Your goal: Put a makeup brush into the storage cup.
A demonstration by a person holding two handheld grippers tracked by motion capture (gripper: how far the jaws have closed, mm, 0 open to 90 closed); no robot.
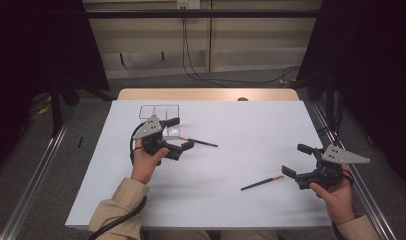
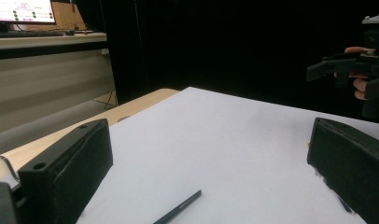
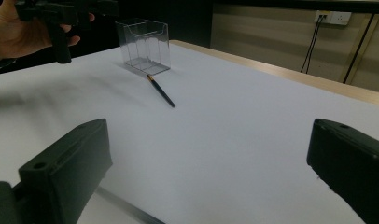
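Near pencil (image 1: pixel 262 182) points lower-left, lying flat.

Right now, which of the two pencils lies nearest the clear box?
The pencil beside the left gripper, its orange end almost touching the clear box; the other pencil lies by the right gripper.

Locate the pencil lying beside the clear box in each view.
High view: pencil left of centre, running right from the clear box.
Left gripper view: bottom centre, between the jaws.
Right gripper view: upper left, in front of the box.
Shared landmark: the left claw, close by it.
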